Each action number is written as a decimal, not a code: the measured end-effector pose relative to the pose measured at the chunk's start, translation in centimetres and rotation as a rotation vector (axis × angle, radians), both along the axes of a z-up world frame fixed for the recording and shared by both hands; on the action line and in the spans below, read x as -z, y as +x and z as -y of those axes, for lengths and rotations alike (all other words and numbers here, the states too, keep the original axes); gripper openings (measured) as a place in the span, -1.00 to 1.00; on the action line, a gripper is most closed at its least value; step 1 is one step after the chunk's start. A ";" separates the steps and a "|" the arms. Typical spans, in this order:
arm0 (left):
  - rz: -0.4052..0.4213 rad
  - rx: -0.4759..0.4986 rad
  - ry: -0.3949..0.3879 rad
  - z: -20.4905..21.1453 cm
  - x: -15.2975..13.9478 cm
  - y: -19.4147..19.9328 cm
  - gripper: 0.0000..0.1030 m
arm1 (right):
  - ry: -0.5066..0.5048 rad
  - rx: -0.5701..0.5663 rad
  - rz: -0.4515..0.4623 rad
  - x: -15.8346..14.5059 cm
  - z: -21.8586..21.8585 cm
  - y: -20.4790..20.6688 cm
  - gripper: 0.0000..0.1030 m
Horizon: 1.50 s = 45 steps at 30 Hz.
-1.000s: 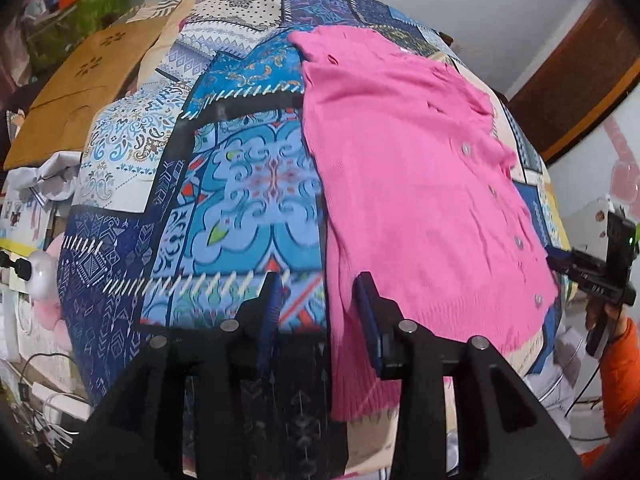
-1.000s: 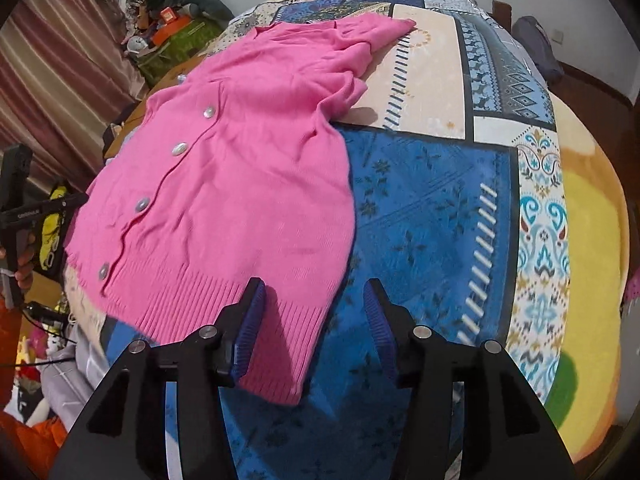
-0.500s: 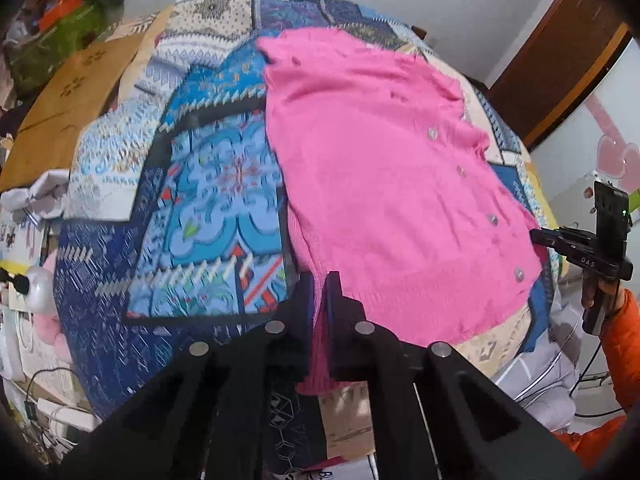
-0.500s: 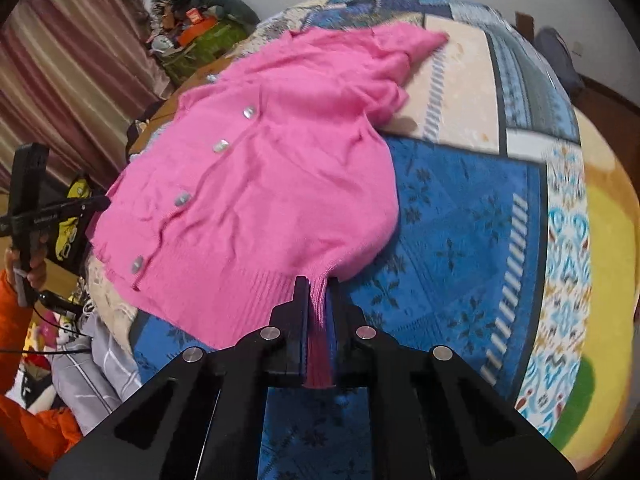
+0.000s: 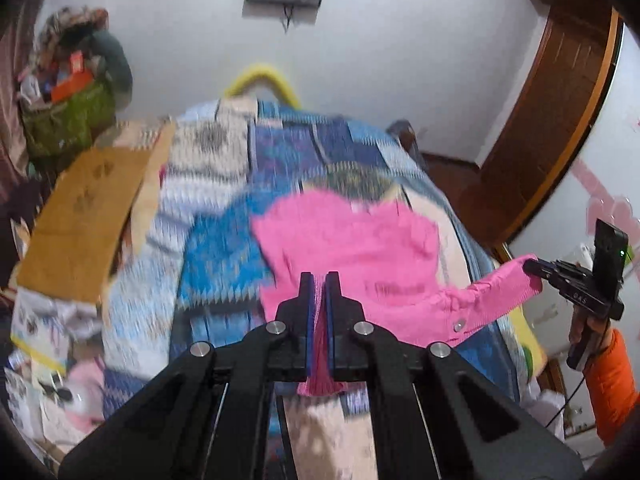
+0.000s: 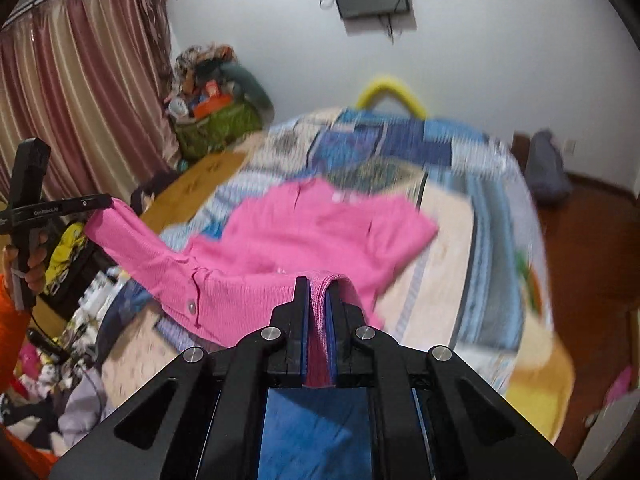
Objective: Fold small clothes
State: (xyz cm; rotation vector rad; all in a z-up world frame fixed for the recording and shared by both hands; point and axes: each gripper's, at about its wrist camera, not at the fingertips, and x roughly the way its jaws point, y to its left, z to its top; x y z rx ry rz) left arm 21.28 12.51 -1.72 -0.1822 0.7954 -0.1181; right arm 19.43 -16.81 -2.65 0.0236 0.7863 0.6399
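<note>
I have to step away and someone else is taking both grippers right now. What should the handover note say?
Left gripper: shut on the ribbed hem of the pink cardigan, at one bottom corner.
Right gripper: shut on the hem at the other bottom corner.
Cardigan: hem end raised and stretched between the two grippers; collar end on the patchwork bedspread. Buttoned front faces up.
Done: both corners gripped and raised. No fold made yet.
Left: probably carry the hem toward the collar, lay it down, release, then finish folding. The views are blurred, so check the sleeves first.

pink ribbed-knit cardigan (image 5: 360,248), patterned cloth bedspread (image 5: 216,248)
</note>
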 end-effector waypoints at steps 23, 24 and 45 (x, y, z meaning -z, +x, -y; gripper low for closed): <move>-0.223 -0.121 0.031 -4.6 14.4 23.2 -0.93 | -0.112 0.097 -0.093 8.2 -3.1 17.7 -0.88; -0.234 -0.123 0.029 -4.8 15.1 23.8 -0.93 | -0.129 0.100 -0.102 9.0 -3.2 18.2 -0.88; -0.262 0.058 0.095 0.1 14.7 19.2 -0.01 | -0.149 -0.035 -0.078 7.8 -5.0 13.8 -0.07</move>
